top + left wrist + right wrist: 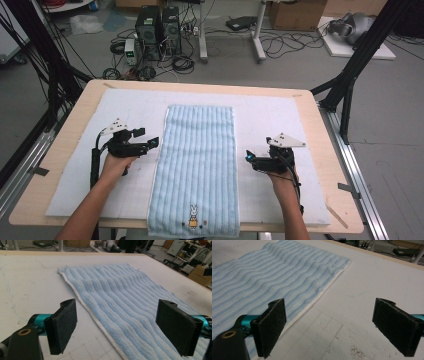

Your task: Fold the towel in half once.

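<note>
A light blue striped towel (197, 160) lies flat down the middle of the white mat (280, 120), with a small rabbit picture near its front edge. My left gripper (150, 142) stands open just off the towel's left edge, pointing toward it. My right gripper (248, 157) stands open just off the towel's right edge. In the left gripper view the towel (130, 302) stretches between and beyond the wide-apart jaws. In the right gripper view the towel (269, 277) lies at the left, its white edge running past the left jaw. Nothing is held by either gripper.
The mat covers a wooden table (320, 130) whose front edge the towel overhangs slightly. Black frame posts (350, 80) flank the table. Computers (157, 30) and cables lie on the floor beyond.
</note>
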`<state>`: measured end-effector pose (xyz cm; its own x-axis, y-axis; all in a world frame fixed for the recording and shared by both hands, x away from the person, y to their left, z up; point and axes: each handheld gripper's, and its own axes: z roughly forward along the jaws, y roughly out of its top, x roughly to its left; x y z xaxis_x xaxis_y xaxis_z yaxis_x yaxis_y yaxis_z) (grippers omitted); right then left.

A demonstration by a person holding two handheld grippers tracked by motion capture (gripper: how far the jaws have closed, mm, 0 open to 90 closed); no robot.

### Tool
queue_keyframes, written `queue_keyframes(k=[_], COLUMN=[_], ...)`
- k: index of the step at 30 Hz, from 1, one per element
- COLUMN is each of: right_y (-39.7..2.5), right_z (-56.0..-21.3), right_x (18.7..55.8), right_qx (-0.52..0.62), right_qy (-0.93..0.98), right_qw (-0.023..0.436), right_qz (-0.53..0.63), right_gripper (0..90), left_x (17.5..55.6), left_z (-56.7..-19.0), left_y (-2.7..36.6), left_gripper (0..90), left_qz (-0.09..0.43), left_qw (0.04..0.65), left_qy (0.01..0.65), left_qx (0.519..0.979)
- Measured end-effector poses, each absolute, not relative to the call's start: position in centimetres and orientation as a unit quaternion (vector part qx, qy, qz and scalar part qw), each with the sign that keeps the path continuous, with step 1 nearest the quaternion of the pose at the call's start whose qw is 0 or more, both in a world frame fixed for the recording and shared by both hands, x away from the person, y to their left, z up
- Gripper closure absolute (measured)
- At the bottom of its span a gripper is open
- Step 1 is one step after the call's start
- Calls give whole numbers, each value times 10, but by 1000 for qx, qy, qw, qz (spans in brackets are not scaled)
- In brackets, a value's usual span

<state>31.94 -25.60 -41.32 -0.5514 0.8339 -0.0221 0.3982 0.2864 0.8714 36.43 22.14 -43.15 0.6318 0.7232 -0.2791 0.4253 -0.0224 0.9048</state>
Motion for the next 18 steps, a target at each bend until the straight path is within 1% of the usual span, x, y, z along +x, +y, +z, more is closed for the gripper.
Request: queue_keyframes(k=[1, 3, 6, 11, 18], right_y=[-256, -256, -255, -253, -251], right_z=[-413, -413, -413, -414, -417], right_x=[320, 320, 321, 321, 325], right_qx=[404, 405, 404, 403, 402], right_qy=[762, 761, 763, 766, 771], right_qw=[246, 245, 240, 236, 231], right_qz=[442, 444, 445, 442, 436], right_gripper=[112, 112, 112, 112, 112], left_x=[366, 371, 380, 395, 409], left_z=[-431, -429, -426, -424, -427], left_y=[221, 217, 212, 205, 191], left_gripper=[227, 229, 226, 223, 245], left_qz=[126, 119, 125, 139, 149], left_qw=[566, 564, 558, 530, 492], left_qy=[408, 410, 417, 433, 446], left_qx=[705, 707, 706, 716, 733])
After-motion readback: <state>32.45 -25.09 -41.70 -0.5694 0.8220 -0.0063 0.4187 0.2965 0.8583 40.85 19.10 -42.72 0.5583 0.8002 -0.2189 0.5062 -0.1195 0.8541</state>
